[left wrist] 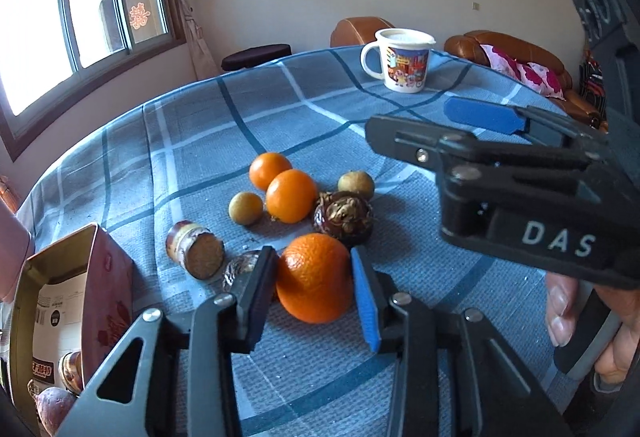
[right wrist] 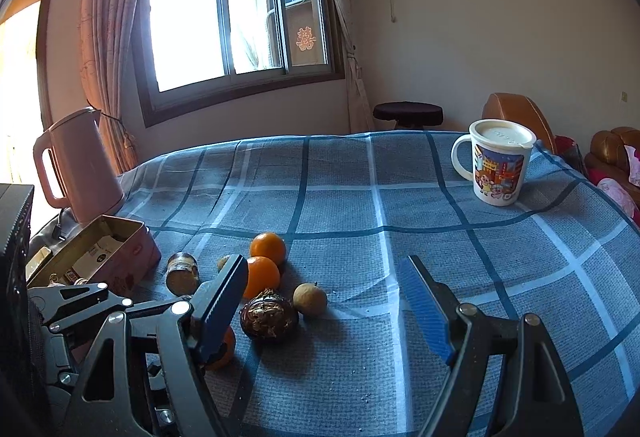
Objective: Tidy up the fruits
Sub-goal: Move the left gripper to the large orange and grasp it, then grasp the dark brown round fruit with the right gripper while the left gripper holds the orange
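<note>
Cartoon mug [right wrist: 496,167] and pink kettle [right wrist: 80,165] on blue checked tablecloth [right wrist: 400,205], well apart

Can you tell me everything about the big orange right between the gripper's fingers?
The big round orange has bright, dimpled, slightly shiny peel and looks whole. It sits on the blue checked tablecloth, nearest of the fruit pile. The left gripper is closed on its sides, one black pad and one blue pad pressing it. A dark brown wrinkled fruit lies right behind it.

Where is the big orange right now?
In the left wrist view, the big orange sits low and central on the tablecloth, between the left hand-held gripper's fingers, just in front of the dark wrinkly fruit.
</note>
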The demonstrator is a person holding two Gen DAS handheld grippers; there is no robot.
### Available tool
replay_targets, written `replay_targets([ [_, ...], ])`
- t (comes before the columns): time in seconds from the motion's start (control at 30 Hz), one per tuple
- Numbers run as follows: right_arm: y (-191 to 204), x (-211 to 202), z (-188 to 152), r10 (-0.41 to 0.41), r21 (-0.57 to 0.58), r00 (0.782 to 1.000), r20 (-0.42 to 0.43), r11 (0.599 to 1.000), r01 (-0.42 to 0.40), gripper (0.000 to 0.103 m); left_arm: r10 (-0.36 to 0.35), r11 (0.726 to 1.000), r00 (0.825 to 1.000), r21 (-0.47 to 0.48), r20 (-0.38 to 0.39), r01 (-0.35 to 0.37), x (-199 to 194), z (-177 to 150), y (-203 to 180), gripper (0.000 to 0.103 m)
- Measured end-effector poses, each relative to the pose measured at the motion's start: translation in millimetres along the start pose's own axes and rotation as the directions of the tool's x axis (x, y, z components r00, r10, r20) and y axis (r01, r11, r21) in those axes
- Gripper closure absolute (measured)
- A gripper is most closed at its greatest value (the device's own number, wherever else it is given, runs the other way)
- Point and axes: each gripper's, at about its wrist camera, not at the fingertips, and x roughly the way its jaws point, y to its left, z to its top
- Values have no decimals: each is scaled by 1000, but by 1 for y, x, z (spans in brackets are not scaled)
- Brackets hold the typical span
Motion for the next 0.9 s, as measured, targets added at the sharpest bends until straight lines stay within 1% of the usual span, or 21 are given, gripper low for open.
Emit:
replay_targets([
  [0.03,0,2,0,4,0,1000,-9,1000,-4,23,-5,1000,1000,-6,14,5,-4,-1,1,64],
  [0.07,0,3,0,10,0,1000,-17,1000,-10,24,5,1000,999,-18,34,-4,-9,-2,3,64],
  [0.17,0,8,-1,33,-4,999,-41,999,-33,24,43,997,994,-70,100,-36,-23,-5,16,64],
  [0.27,4,15,-1,60,-24,995,-81,998,-62,24,95,989,985,-123,144,-78,-33,-7,31,64],
  [0.33,11,23,-2,75,-55,990,-124,995,-82,24,122,983,981,-156,153,-98,-35,-5,43,64],
  [0.47,29,33,-6,70,-144,980,-188,985,-98,24,133,977,976,-187,174,-100,-35,3,57,64],
  [0.6,36,44,-10,63,-179,967,-247,978,-109,25,115,978,982,-193,147,-86,-23,-2,60,64],
  [0.63,36,46,-10,66,-180,964,-257,977,-115,26,110,977,984,-195,137,-82,-22,-2,61,64],
  [0.73,37,53,-12,66,-185,953,-295,975,-125,30,109,977,984,-198,143,-79,-23,-2,62,64],
  [0.8,39,57,-14,63,-192,946,-318,973,-129,37,101,979,986,-191,134,-74,-21,-2,61,64],
  [0.83,40,58,-14,58,-195,944,-324,972,-127,38,96,980,987,-187,131,-70,-20,-2,61,64],
  [0.87,40,58,-14,56,-198,943,-329,972,-127,42,92,980,987,-187,130,-66,-20,-2,61,64],
  [0.9,41,59,-14,57,-200,941,-333,971,-130,52,91,979,987,-191,130,-65,-20,-2,62,64],
])
